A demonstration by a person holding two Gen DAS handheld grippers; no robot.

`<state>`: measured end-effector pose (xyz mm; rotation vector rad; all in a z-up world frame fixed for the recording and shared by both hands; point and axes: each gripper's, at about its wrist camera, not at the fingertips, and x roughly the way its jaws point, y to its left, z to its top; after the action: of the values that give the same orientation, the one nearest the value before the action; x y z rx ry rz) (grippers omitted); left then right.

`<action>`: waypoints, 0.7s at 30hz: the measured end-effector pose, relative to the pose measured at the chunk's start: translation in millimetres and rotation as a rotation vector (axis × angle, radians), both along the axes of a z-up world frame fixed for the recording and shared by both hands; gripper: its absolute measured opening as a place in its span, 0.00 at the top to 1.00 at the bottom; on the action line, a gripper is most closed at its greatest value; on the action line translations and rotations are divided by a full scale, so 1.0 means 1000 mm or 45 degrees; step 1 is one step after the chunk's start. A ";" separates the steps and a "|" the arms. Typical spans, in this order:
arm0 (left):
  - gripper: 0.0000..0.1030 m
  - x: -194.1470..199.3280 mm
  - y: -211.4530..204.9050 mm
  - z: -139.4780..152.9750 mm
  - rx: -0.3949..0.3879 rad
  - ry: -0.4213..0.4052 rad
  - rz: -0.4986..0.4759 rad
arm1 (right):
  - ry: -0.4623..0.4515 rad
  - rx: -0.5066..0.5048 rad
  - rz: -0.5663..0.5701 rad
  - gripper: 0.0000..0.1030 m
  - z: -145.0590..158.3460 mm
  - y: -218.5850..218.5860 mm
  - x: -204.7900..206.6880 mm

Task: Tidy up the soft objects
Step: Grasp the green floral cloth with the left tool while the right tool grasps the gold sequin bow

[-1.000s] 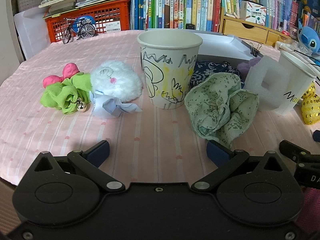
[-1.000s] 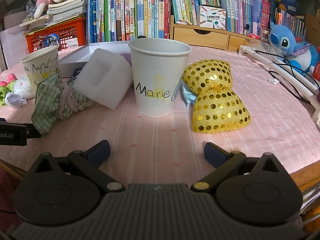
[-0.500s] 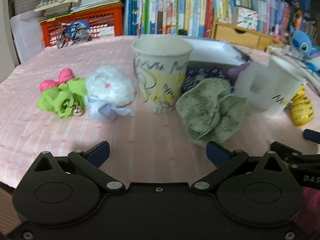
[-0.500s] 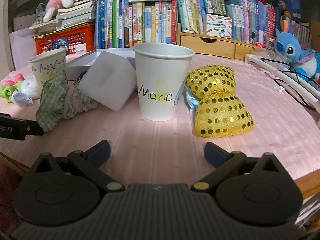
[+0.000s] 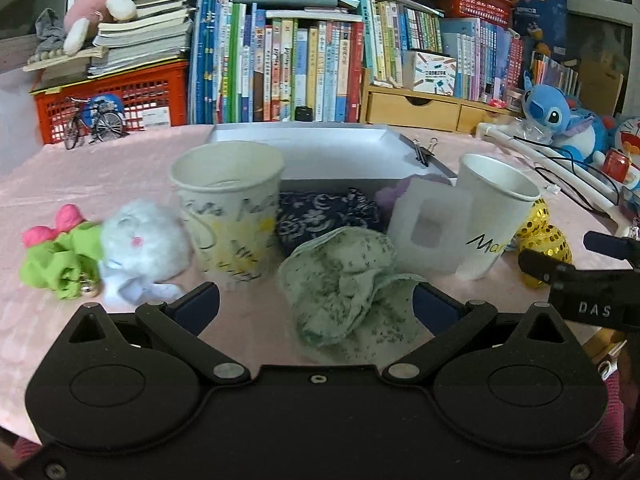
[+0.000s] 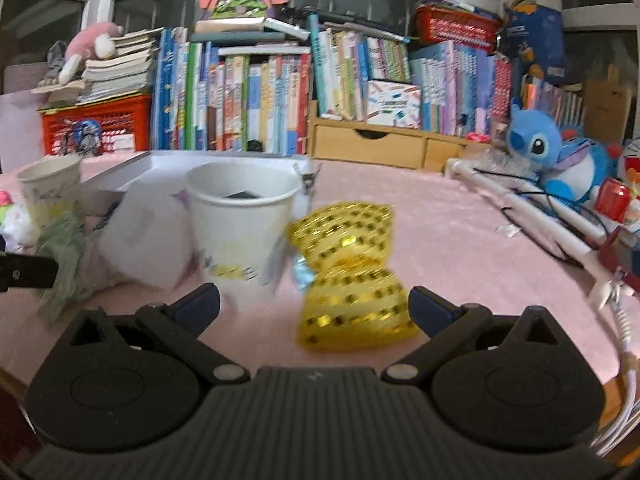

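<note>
Both tools nearer, green scrunchie [image 5: 344, 292] (between fingers)

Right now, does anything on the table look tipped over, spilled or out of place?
Nothing spilled. Both paper cups, the scribbled one and the lettered one, stand upright. Only the white foam block sits askew, leaning against the lettered cup.

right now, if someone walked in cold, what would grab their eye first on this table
Probably the gold sequin bow, shiny on the pink tablecloth just right of the white paper cup and right before the open right gripper. Next, the crumpled green cloth lying before the open left gripper, beside the scribbled paper cup. Behind it all runs a packed wall of colourful books.
</note>
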<state>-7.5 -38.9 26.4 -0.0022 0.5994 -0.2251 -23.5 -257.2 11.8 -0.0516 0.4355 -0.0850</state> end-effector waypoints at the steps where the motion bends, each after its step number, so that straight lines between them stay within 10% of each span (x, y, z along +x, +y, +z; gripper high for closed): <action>1: 0.00 0.001 -0.002 -0.001 -0.012 0.004 -0.008 | -0.009 -0.003 -0.008 0.00 0.000 -0.002 0.001; 21: 0.00 0.014 -0.032 -0.018 -0.076 0.071 -0.068 | 0.033 0.023 -0.043 0.01 -0.021 -0.023 0.031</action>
<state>6.3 -70.7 8.1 -0.0499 0.6487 -0.2957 7.5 -280.0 -9.0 -0.0278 0.4627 -0.1134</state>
